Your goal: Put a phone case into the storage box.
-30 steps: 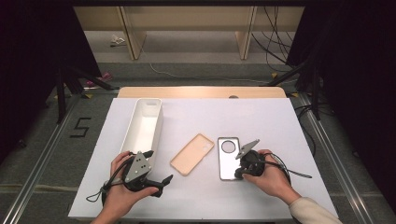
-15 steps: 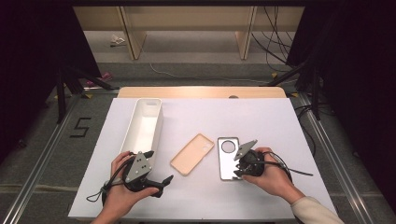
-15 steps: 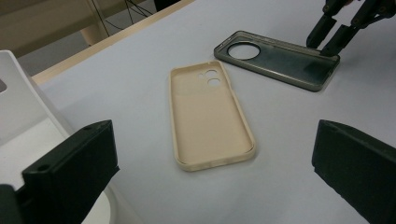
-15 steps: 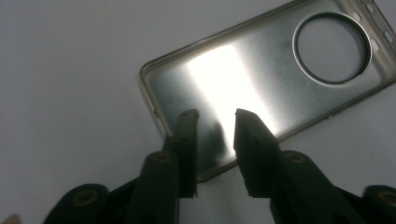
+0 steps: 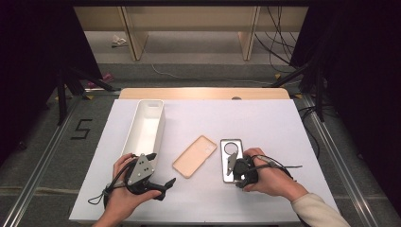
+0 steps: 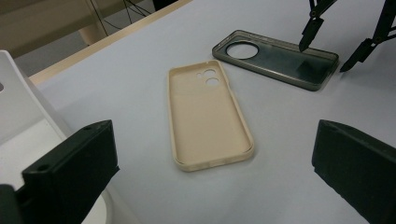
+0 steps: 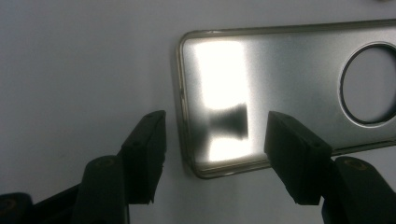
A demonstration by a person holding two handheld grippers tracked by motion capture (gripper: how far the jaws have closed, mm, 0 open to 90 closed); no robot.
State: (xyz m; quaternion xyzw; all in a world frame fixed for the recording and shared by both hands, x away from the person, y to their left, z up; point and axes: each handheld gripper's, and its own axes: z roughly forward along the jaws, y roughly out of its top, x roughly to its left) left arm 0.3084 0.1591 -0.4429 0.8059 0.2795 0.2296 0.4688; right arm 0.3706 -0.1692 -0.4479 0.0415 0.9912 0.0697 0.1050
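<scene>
The right gripper [image 5: 235, 166] is seen with jaws just opened apart — nothing pressed, its tips above the near end of the smoky translucent phone case [image 5: 231, 159]. The left gripper [image 5: 158, 182] is spread wide, empty. At its one o'clock lies a matte beige case [image 5: 194, 156]; at eleven, a long white tray [image 5: 145, 126].

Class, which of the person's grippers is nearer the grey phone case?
Right. The right gripper hovers at the grey phone case's near end, jaws open; the left gripper sits across the beige case.
</scene>
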